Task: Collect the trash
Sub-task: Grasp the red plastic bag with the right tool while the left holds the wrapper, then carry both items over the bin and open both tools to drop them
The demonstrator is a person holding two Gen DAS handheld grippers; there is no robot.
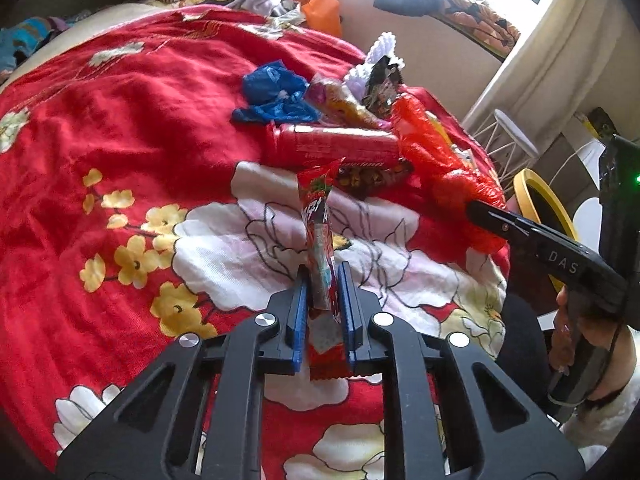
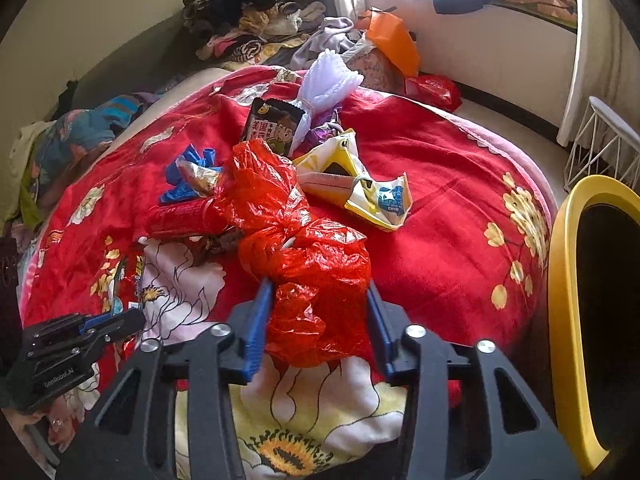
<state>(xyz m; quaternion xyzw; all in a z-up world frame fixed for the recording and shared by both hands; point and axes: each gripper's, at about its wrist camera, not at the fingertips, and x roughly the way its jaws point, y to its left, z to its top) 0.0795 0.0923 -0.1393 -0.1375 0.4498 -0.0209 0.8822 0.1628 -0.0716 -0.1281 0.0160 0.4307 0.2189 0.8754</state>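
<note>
My left gripper [image 1: 323, 276] is shut on a long red snack wrapper [image 1: 319, 236] that stands up between its blue pads over the red flowered blanket [image 1: 120, 128]. My right gripper [image 2: 318, 292] has its jaws around the near end of a crumpled red plastic bag [image 2: 296, 232]; the jaws stand wide and I cannot tell whether they grip it. The pile behind holds a red tube [image 1: 336, 145], a blue plastic bag [image 1: 272, 92], a yellow wrapper [image 2: 360, 184], a dark snack packet [image 2: 276, 124] and white netting [image 2: 328, 80].
A yellow-rimmed bin [image 2: 568, 300] stands at the bed's right edge, also in the left wrist view [image 1: 536, 196]. A white wire stool [image 2: 608, 148] is on the floor beyond. Clothes [image 2: 248, 12] pile up at the bed's far end, with an orange bag [image 2: 392, 40].
</note>
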